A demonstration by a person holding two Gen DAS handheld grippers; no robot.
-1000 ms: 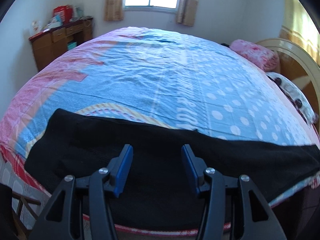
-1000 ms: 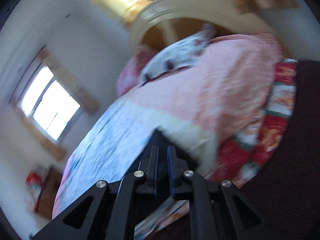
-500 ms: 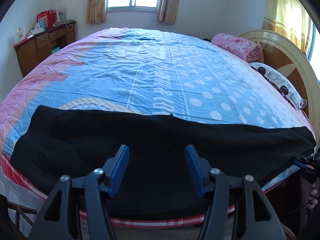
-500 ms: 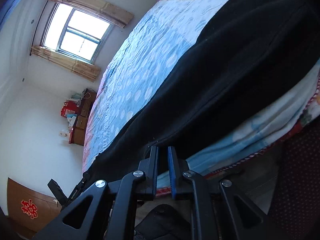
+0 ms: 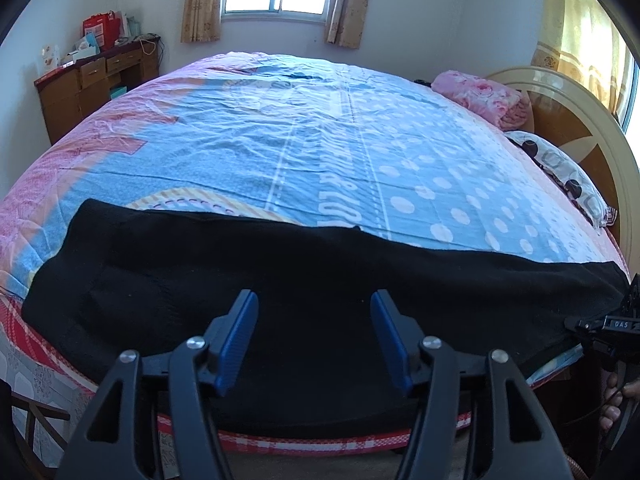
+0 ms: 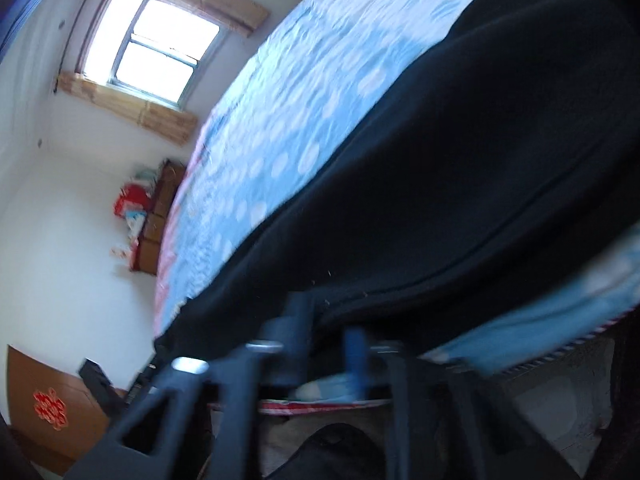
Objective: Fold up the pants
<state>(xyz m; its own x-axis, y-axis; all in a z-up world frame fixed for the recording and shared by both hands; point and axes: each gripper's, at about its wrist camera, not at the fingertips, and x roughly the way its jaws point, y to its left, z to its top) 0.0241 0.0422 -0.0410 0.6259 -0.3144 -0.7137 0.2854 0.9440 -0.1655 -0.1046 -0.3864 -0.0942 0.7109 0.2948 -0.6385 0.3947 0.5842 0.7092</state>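
Observation:
Black pants (image 5: 304,276) lie stretched flat along the near edge of the bed (image 5: 320,140), waist end to the left and leg ends to the right. My left gripper (image 5: 314,336) hovers over their middle, its jaws opening, with nothing between the blue pads. In the blurred right wrist view the pants (image 6: 480,152) fill the frame. My right gripper (image 6: 326,344) is at their leg-end hem by the mattress edge. Its jaws stand apart and are closing, with the hem's edge at the fingertips. The left wrist view shows the right gripper (image 5: 610,324) at the far right, held by a hand.
The blue and pink dotted sheet covers the rest of the bed. A pink rolled blanket (image 5: 480,96) and a spotted pillow (image 5: 560,172) lie by the rounded headboard (image 5: 580,120) on the right. A wooden desk (image 5: 92,84) stands at the back left under the window.
The right gripper swung down from facing the headboard to the pants' leg-end hem, and its jaws now stand wider apart. The left gripper's jaws widened slightly; the pants lie flatter.

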